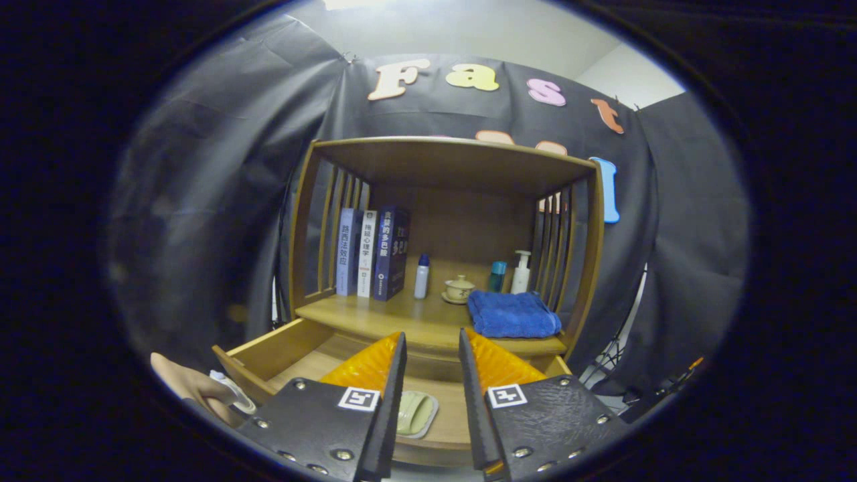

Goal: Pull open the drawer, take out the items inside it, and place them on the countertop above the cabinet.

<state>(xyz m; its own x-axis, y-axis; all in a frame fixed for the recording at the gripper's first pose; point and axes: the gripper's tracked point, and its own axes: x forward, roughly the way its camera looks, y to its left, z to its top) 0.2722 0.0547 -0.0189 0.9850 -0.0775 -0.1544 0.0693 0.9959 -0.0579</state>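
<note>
The wooden drawer (268, 351) below the countertop (402, 320) stands pulled open, and I look down into it from above. A pale green object (415, 412) on a light base lies on the drawer floor, seen through the gap between my fingers. My gripper (432, 345) hovers over the drawer, open, with nothing between its fingers. A folded blue towel (512, 314) lies on the countertop at the right, just beyond my right fingertip. The fingers hide much of the drawer's inside.
On the countertop stand three upright books (371, 253), a small white bottle with a blue cap (421, 276), a lidded teacup (459, 288), a teal bottle (497, 276) and a white pump bottle (521, 272). A person's hand (194, 388) rests by the drawer's left front corner.
</note>
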